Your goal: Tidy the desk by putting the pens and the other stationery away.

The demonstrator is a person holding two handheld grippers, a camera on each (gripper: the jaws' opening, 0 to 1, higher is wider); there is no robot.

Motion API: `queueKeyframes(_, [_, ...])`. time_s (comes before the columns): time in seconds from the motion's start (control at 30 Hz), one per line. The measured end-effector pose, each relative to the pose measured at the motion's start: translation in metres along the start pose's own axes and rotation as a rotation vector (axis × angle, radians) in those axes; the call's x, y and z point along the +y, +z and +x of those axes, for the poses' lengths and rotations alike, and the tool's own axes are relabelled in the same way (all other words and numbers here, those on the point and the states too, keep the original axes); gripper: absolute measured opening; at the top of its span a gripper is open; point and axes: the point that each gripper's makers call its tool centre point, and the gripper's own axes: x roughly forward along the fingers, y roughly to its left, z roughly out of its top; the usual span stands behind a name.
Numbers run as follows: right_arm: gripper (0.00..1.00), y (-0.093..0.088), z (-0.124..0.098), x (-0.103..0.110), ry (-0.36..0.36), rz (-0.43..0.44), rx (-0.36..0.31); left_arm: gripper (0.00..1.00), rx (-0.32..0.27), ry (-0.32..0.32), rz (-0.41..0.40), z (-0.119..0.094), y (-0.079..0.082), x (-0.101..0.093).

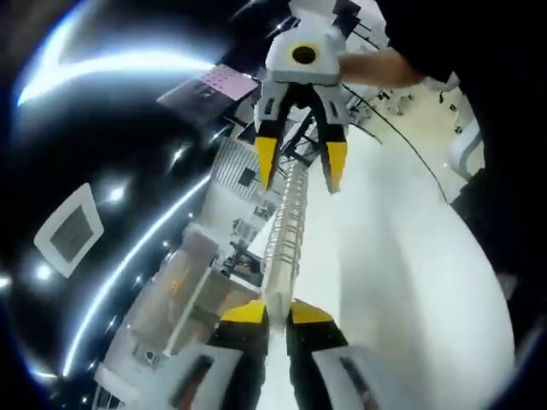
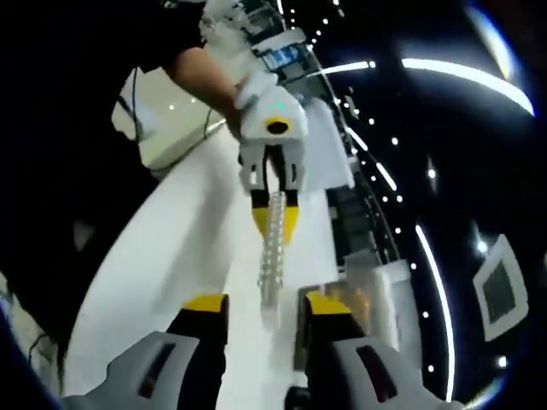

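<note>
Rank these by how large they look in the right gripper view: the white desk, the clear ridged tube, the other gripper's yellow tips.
1. White desk, by far the largest.
2. Clear ridged tube, long and thin.
3. Left gripper yellow tips, smallest; they are farther from the camera, so the comparison with the tube is unsure.

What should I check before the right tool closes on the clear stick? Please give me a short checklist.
1. Left tool grips the clear ribbed stick: ok, jaws shut on it.
2. Right tool is open: ok, jaws stand apart.
3. Stick's free end lies between the right tool's jaws: ok, seen in both views.
4. Stick is held above the white desk, not resting on it: ok.
5. Place where the stick must go: cannot tell.
</note>
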Motion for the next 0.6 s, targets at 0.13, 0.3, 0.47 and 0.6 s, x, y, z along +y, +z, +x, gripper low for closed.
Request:
queueKeyframes(0.13, [0.26,0.007,0.003,0.006,-0.044,0.015,-0.043,0.08,-0.02,-0.003,-0.018,-0.005,0.006,-0.005])
queueKeyframes(0.3, [0.11,0.009,0.006,0.004,-0.113,-0.038,-0.037,0.08,-0.031,-0.016,-0.031,-0.009,0.008,-0.009])
queueKeyframes(0.47, [0.06,0.015,0.006,0.011,-0.11,-0.032,-0.054,0.09,-0.06,-0.012,-0.09,-0.013,0.007,-0.009])
queueKeyframes(0.6, [0.06,0.021,0.005,0.014,-0.106,-0.013,-0.064,0.12,-0.108,0.015,-0.234,-0.019,0.01,-0.007])
